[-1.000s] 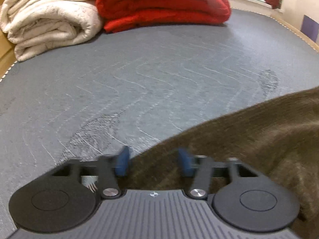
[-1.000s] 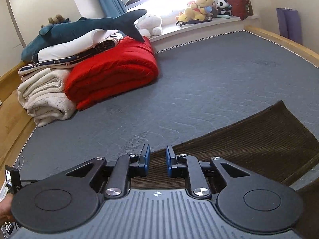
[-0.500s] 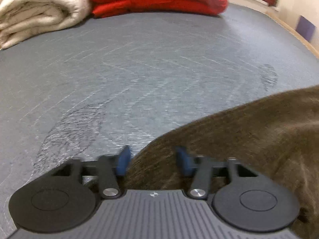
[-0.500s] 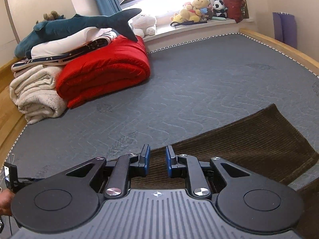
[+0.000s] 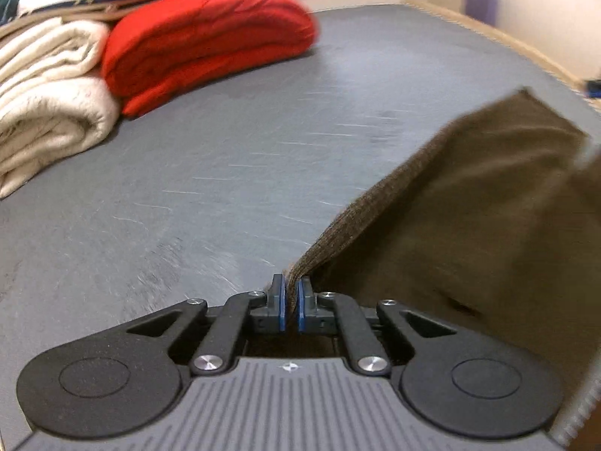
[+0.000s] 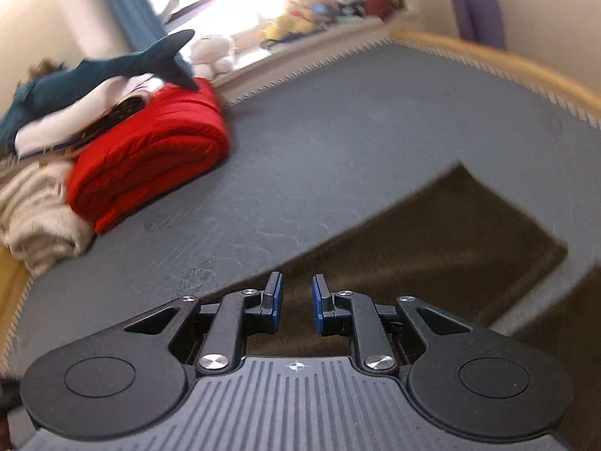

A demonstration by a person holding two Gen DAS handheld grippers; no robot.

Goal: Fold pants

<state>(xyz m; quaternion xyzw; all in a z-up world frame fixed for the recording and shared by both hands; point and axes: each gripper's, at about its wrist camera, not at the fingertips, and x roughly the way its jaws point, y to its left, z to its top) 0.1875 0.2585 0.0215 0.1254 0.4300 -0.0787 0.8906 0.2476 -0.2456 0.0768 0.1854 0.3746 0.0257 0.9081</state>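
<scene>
Nearest to us, our left gripper has just closed its jaws: a second ago they stood apart over the edge of the brown pants, and now the blue pads are clamped on a bunched fold of that corduroy edge, which rises taut from the pinch and is lifted off the mattress. We judge the grasp is made and the fold-over can begin on this side. Our right gripper is unchanged: its jaws stand a little apart, above the near edge of the pants, with no cloth visibly between the pads, so it grips nothing that we can see. The pants lie along the near right part of the mattress, one squared end reaching toward its right edge. Farther off, toward the far left corner, the red quilt and the cream blanket are stacked, well apart from the pants, with a plush shark on top.
</scene>
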